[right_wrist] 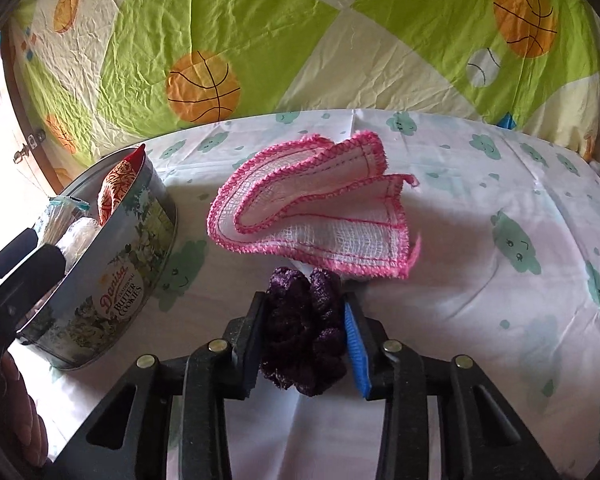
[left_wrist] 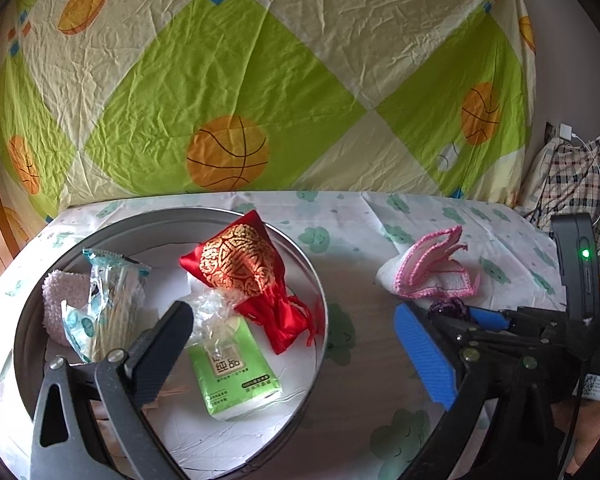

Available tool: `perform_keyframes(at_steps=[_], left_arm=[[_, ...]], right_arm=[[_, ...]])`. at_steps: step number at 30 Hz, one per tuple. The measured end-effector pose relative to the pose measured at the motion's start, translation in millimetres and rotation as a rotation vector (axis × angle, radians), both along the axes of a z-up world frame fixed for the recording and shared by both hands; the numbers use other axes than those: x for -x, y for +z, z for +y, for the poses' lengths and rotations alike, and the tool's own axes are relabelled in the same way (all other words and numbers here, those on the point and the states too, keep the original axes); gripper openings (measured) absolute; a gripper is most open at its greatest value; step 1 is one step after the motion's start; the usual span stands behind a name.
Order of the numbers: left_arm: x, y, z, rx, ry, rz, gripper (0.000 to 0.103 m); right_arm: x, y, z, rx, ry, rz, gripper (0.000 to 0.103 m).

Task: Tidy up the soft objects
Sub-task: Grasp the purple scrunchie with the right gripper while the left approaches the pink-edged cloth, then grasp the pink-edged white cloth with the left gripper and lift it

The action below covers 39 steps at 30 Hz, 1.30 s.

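two grippers: right gripper [right_wrist: 305, 332] pinching purple scrunchie [right_wrist: 304, 332] at lower centre, presumably bound for cookie tin [right_wrist: 112, 304] at left; left gripper [left_wrist: 296, 344] wide, empty, over tin.

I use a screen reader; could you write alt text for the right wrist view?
The right gripper has its jaws closed on a dark purple fuzzy scrunchie on a cloud-print sheet. Behind it lies a crumpled white cloth with pink stitched edging; a round butter cookie tin stands at left.
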State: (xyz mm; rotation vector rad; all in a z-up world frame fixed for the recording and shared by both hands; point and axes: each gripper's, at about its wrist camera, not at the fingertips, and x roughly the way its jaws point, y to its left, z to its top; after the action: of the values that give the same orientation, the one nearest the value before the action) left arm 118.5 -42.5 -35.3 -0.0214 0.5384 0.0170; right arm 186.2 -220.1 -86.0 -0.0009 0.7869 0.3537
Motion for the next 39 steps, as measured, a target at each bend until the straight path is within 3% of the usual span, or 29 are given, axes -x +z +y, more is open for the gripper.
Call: perform_keyframes(at_steps=[7,13,26,31,35,39], left_arm=[[-10,4,-25,-0.022,-0.041,-0.001,0.102],[-39,13,-60,-0.033,-0.068,-0.004,0.102],[-112,15,-83,0.104,-0.011,0.030,0.102],[-128,-10,-95,0.052,-0.032,0.133,0.100],[-132,-29,-112,0.019,-0.100,0.207,0.082],[-136,-45,-119,0.020,-0.146,0.273,0.079]], right_arm=[[26,8,-42,-0.017,-0.079,-0.070,0.039],[20,20,-78,-0.022,-0.171,-0.122,0.039],[10,23,-118,-0.071,-0.260,-0.170,0.039],[11,24,-116,-0.079,-0.244,-0.172,0.039],[12,23,-115,-0.081,-0.243,-0.175,0.039],[12,23,-115,-0.081,-0.244,-0.176,0.039]])
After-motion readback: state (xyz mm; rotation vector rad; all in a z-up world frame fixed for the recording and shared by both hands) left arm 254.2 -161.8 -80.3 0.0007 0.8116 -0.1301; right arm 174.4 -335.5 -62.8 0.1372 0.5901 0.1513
